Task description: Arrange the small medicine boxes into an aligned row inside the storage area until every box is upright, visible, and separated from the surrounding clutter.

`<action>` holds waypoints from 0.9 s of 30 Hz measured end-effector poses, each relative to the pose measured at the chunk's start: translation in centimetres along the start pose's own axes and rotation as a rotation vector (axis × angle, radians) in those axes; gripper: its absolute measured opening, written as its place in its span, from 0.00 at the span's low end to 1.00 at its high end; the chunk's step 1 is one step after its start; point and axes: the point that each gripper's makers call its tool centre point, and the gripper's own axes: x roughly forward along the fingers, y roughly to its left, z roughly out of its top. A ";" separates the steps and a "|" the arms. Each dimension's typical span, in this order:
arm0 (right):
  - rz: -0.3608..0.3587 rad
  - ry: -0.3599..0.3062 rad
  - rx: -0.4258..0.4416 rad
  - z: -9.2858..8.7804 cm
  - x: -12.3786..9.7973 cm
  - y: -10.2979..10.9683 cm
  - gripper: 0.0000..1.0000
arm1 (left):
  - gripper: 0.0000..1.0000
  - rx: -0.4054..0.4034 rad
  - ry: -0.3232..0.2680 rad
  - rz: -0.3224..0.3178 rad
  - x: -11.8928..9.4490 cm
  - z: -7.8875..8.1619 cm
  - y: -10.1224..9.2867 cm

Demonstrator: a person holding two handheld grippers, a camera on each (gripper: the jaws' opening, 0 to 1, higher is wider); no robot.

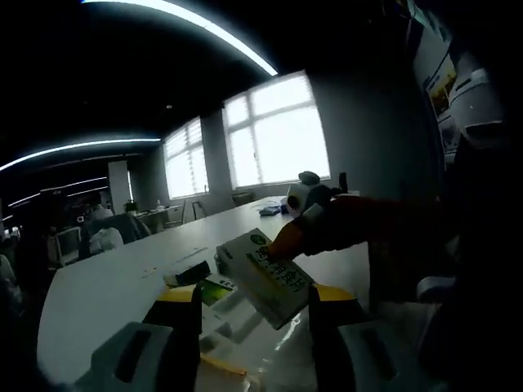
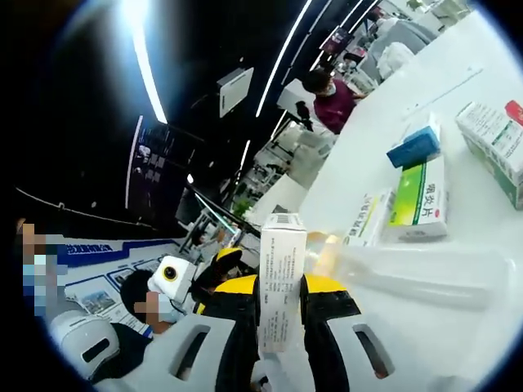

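My right gripper (image 2: 282, 314) is shut on a white medicine box (image 2: 282, 273) that stands upright between its jaws. The left gripper view shows that box (image 1: 265, 278) as white and green, tilted and hanging between the wide-apart jaws of my left gripper (image 1: 255, 322), which is open. The right gripper (image 1: 327, 220) comes in from the right, with its orange fingertip (image 1: 284, 242) on the box's upper edge. On the white table (image 2: 392, 90) lie a blue box (image 2: 417, 147), a green-and-white box (image 2: 421, 200) and a pale box (image 2: 368, 216).
A larger white-and-green carton (image 2: 498, 151) stands at the right edge. A clear plastic container (image 2: 425, 273) lies on the table in front of my right gripper. People sit at desks beyond the table (image 2: 331, 98). Bright windows (image 1: 278, 135) line the far wall.
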 end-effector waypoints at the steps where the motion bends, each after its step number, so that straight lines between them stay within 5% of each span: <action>1: -0.004 0.010 0.001 -0.1 0.1 -0.2 0.17 | 0.52 0.002 0.002 0.000 -0.2 -0.2 0.0; 10: -0.059 0.161 0.002 -3.6 1.9 -0.7 0.17 | 0.51 -0.033 0.026 -0.110 -1.5 -2.3 -2.1; 27: -0.134 0.228 0.038 -5.4 3.1 -1.8 0.17 | 0.51 -0.050 0.059 -0.140 -1.4 -4.1 -2.7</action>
